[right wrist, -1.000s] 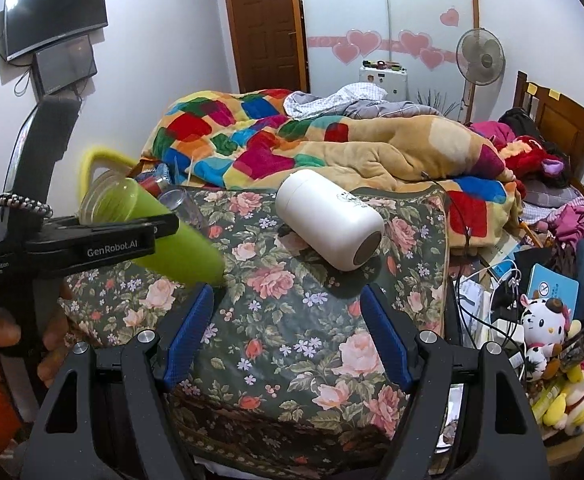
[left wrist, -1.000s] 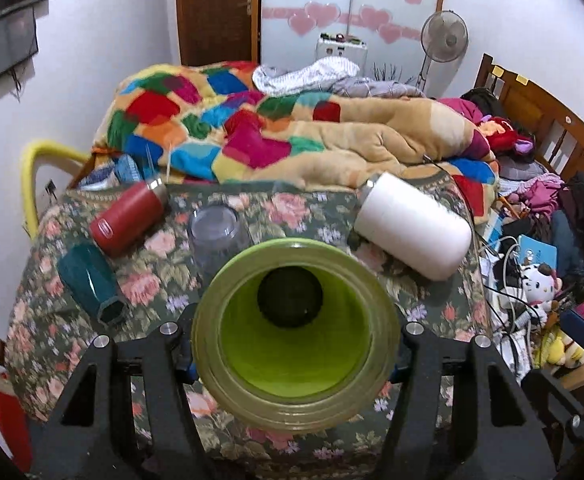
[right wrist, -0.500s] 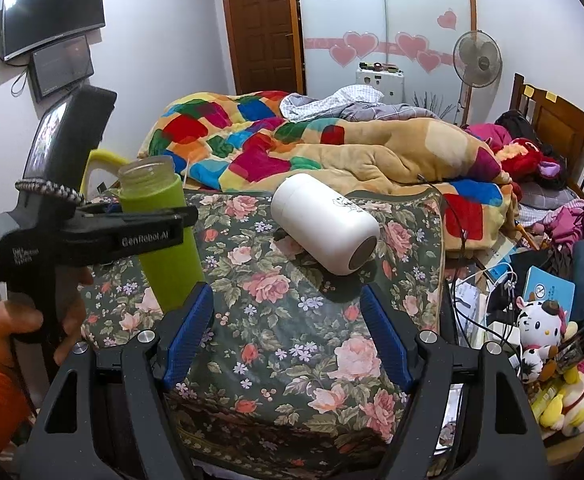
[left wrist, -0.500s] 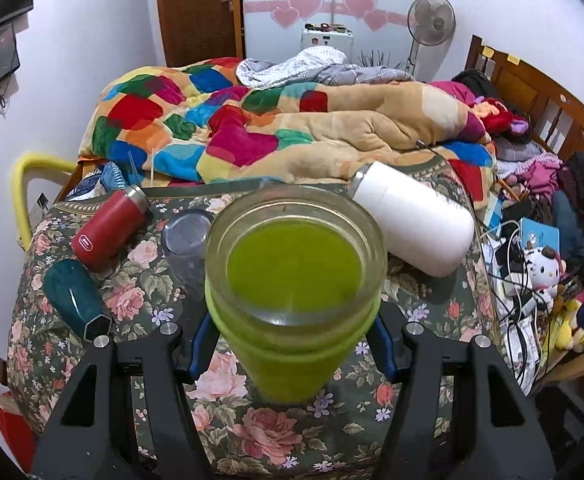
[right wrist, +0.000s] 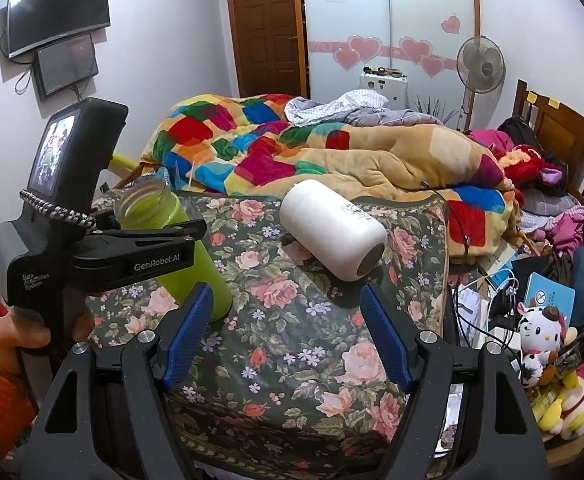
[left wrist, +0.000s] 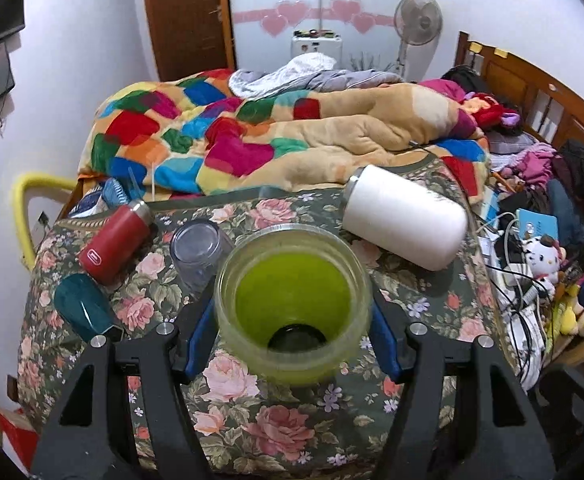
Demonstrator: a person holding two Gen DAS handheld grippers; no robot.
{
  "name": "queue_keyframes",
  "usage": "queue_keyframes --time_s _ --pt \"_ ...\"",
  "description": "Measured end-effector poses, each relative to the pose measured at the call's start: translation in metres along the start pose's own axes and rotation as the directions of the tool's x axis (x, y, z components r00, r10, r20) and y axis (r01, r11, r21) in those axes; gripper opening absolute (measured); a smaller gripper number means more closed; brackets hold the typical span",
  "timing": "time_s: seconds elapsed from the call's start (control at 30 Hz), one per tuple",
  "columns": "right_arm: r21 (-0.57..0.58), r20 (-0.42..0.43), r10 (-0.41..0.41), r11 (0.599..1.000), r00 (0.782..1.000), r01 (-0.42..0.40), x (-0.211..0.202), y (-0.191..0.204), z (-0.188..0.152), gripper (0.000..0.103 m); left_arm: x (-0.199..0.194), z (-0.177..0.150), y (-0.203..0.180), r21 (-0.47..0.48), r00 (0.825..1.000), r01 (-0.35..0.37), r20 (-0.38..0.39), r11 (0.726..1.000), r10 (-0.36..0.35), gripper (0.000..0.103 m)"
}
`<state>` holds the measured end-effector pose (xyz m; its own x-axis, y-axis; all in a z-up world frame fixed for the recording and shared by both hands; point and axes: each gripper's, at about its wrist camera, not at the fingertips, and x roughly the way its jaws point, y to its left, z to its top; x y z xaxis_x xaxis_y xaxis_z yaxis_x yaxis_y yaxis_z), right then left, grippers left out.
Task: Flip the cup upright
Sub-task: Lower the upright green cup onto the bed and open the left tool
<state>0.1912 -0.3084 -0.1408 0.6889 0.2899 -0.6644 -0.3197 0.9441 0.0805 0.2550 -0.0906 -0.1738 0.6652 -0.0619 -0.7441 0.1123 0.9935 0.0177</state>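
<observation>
My left gripper (left wrist: 292, 332) is shut on a lime green cup (left wrist: 293, 300), mouth up, its blue pads against both sides. In the right wrist view the green cup (right wrist: 180, 248) stands nearly upright, leaning a little, with its base on or just above the floral tablecloth (right wrist: 292, 344), held by the left gripper (right wrist: 144, 248). My right gripper (right wrist: 286, 336) is open and empty above the front of the table. A white cup (right wrist: 331, 232) lies on its side at the table's back right; it also shows in the left wrist view (left wrist: 403, 220).
A red flask (left wrist: 114, 242) and a teal cup (left wrist: 84, 308) lie on their sides at the table's left; a clear glass (left wrist: 198, 248) stands mouth down beside them. A bed with a patchwork quilt (left wrist: 252, 136) is behind. Cables and toys (left wrist: 539, 256) crowd the right.
The left gripper has turned the green cup from lying with its mouth toward the camera to mouth up, and lowered it toward the tablecloth. The right gripper has stayed open and still.
</observation>
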Motion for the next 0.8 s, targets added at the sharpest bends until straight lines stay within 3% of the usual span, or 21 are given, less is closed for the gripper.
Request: queue_keyframes --time_s 0.13,0.23,0.4,0.53,0.8 --pt "-0.002 0.028 -0.003 1.0 1.0 0.003 -0.011 0.006 0.004 0.073 -0.024 -0.001 0.0 0.024 1.0 0.0 0.028 1.0 -0.001 0.066" --pt "-0.003 0.071 -0.002 1.0 0.997 0.002 -0.029 0.011 0.009 0.073 -0.056 -0.004 0.006 0.02 0.995 0.003 0.097 1.0 -0.005 0.066" --pt "-0.004 0.182 0.005 1.0 0.983 -0.004 -0.07 0.02 0.019 0.073 -0.122 -0.01 0.018 0.009 0.97 -0.018 0.244 1.0 0.015 0.069" --pt "-0.002 0.299 0.008 1.0 0.954 -0.008 -0.109 0.028 0.025 0.073 -0.181 -0.02 0.027 0.0 0.922 -0.042 0.384 0.999 0.039 0.076" --pt "-0.006 0.481 0.046 0.999 0.875 -0.05 -0.166 0.045 0.026 0.077 -0.272 -0.051 0.032 -0.03 0.801 -0.014 0.598 0.999 0.029 0.091"
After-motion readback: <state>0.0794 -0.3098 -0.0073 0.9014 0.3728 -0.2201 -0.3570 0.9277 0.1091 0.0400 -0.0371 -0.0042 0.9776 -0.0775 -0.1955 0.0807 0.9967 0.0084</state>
